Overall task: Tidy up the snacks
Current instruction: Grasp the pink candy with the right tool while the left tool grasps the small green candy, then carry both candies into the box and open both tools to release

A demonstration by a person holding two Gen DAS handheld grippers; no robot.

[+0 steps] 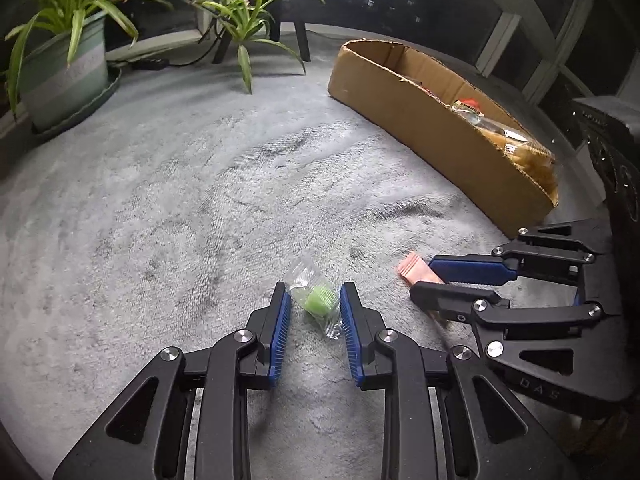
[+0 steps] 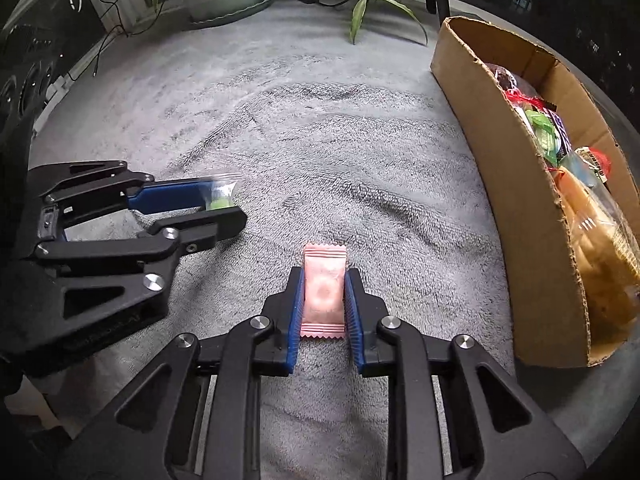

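The right gripper (image 2: 323, 280) pinched a flat pink candy packet (image 2: 323, 292) with crimped ends, low over the grey carpet (image 2: 320, 140). To its left, the left gripper (image 1: 313, 300) squeezed a clear-wrapped green sweet (image 1: 318, 300). The cardboard box (image 2: 520, 200) of snacks stood at the right.

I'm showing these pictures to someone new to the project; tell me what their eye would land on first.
Two snacks in two tools, low on the grey carpet: the right tool is shut on a pink packet, and the left tool is closed on a clear wrapper with a green sweet. To their right stands a long cardboard box already packed with bright snack packets, and green potted plants line the far edge.
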